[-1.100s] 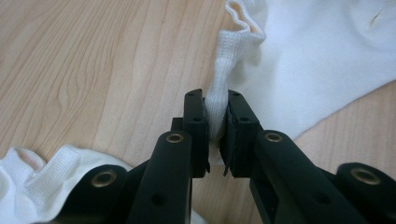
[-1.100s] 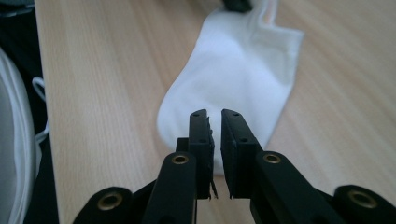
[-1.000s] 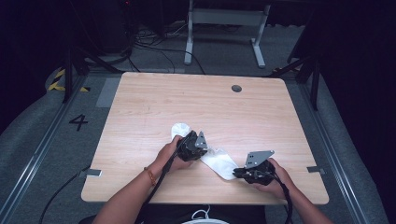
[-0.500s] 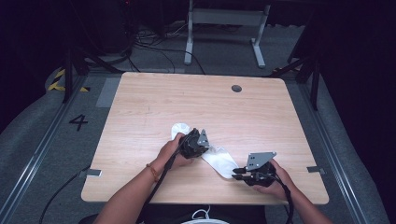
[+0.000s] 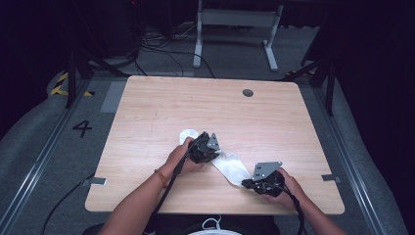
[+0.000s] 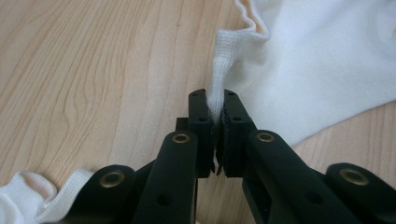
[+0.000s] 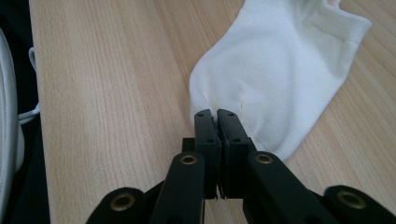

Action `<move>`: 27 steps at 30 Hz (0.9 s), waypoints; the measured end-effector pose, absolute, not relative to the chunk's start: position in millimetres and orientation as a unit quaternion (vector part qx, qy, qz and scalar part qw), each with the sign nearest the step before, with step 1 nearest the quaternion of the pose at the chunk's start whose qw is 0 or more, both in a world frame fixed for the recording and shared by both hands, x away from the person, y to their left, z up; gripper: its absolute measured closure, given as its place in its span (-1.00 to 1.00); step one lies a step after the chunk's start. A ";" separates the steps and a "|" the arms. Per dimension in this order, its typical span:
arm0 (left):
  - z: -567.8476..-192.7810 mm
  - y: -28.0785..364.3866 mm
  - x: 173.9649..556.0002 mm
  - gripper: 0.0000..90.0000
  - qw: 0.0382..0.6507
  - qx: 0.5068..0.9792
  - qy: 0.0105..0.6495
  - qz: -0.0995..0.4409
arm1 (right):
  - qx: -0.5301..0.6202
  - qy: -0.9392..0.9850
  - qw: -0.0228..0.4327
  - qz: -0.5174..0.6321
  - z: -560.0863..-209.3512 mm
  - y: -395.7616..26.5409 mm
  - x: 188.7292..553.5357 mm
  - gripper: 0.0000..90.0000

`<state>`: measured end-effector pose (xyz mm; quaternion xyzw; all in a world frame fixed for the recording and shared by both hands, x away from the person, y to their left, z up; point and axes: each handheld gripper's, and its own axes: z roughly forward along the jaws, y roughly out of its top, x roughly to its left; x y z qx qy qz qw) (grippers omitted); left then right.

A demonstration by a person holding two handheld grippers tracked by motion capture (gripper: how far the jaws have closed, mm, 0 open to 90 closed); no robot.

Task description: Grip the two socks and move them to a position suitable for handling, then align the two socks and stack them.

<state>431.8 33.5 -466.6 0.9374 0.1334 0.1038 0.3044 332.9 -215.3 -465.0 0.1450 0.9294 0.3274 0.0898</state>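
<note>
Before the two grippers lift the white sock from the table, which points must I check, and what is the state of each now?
1. Left gripper shut on the cuff of the white sock: ok.
2. Right gripper shut on the sock's toe end: ok, its jaws have just been closing and fabric puckers at their tips.
3. Second sock free of both grips: ok in the left gripper view, where it lies apart.
4. Second sock not lying under the first: cannot tell, the left gripper hides where they meet.
5. Wooden table clear around the sock: ok.
</note>
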 end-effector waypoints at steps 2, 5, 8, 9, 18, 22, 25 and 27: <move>-467.4 31.8 434.8 0.90 0.311 0.935 0.139 0.098 | 0.144 0.930 0.089 0.327 -464.8 -215.6 332.8 0.98; -467.1 30.6 436.5 0.89 0.309 0.935 0.140 0.100 | 0.147 0.929 0.084 0.329 -464.7 -215.4 333.2 0.99; -466.0 29.4 438.7 0.82 0.304 0.936 0.143 0.104 | 0.148 0.928 0.076 0.334 -465.5 -215.1 335.2 0.99; -466.5 29.0 439.9 0.82 0.307 0.935 0.145 0.102 | 0.148 0.927 0.076 0.335 -465.5 -215.1 335.2 0.99; -466.1 21.9 443.3 0.91 0.306 0.939 0.130 0.093 | 0.145 0.930 0.074 0.330 -464.4 -212.3 329.7 0.99; -466.1 22.2 443.1 0.92 0.308 0.938 0.132 0.090 | 0.138 0.931 0.077 0.329 -463.9 -210.5 328.3 0.99; -464.8 23.1 441.8 0.93 0.302 0.940 0.131 0.091 | 0.139 0.929 0.075 0.336 -460.6 -208.9 327.7 1.00; -463.1 23.7 441.8 0.93 0.303 0.939 0.130 0.098 | 0.140 0.926 0.077 0.342 -458.4 -207.8 327.9 1.00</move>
